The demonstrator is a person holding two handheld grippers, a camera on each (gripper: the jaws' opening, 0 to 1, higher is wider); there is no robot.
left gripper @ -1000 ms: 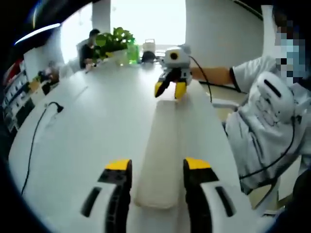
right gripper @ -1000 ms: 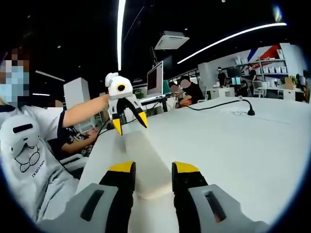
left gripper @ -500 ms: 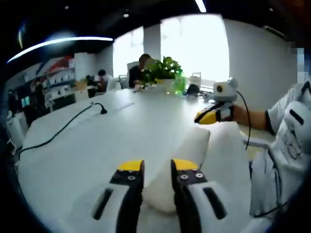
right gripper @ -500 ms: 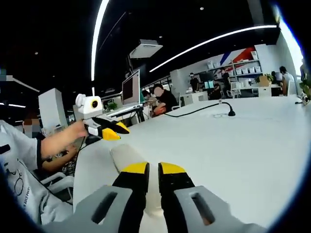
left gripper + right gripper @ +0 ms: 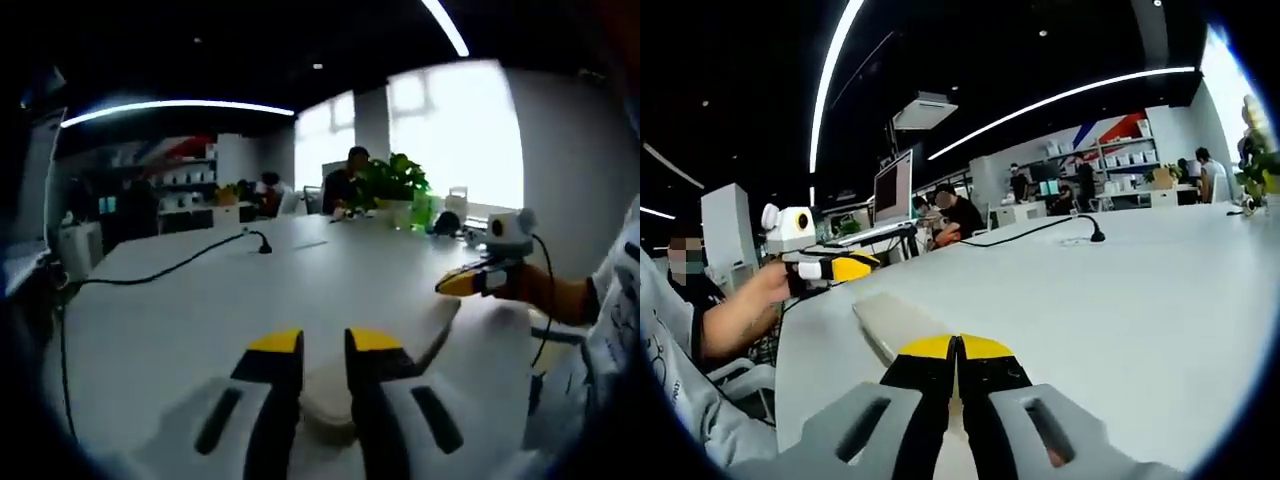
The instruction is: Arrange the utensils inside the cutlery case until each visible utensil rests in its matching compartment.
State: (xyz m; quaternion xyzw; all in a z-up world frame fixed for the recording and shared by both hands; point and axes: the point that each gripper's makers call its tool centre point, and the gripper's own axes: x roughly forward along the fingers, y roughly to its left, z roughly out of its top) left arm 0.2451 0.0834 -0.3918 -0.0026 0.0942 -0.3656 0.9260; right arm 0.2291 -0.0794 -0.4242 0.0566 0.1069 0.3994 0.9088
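A long cream cutlery case [image 5: 330,395] lies closed on the white table [image 5: 180,310], so no utensils can be seen. My left gripper [image 5: 323,345] is shut on the case's near end, and the cream edge shows between its yellow tips. At the far end my right gripper [image 5: 465,283] is held by a hand. In the right gripper view the case [image 5: 890,318] runs away from my right gripper [image 5: 956,347], whose jaws are pressed together on its thin edge. The left gripper [image 5: 852,267] pinches the opposite end there. The case's upper flap looks slightly raised.
A black cable [image 5: 170,272] with a small stand crosses the table [image 5: 1120,290] and shows as the cable [image 5: 1040,228] in the right gripper view. A green plant [image 5: 395,182] and bottles stand at the far edge. People sit at a monitor [image 5: 892,190] beyond the table.
Both grippers went from open, straddling the case ends, to shut on them. Both cameras dropped lower and tilted up, so more of the room shows.
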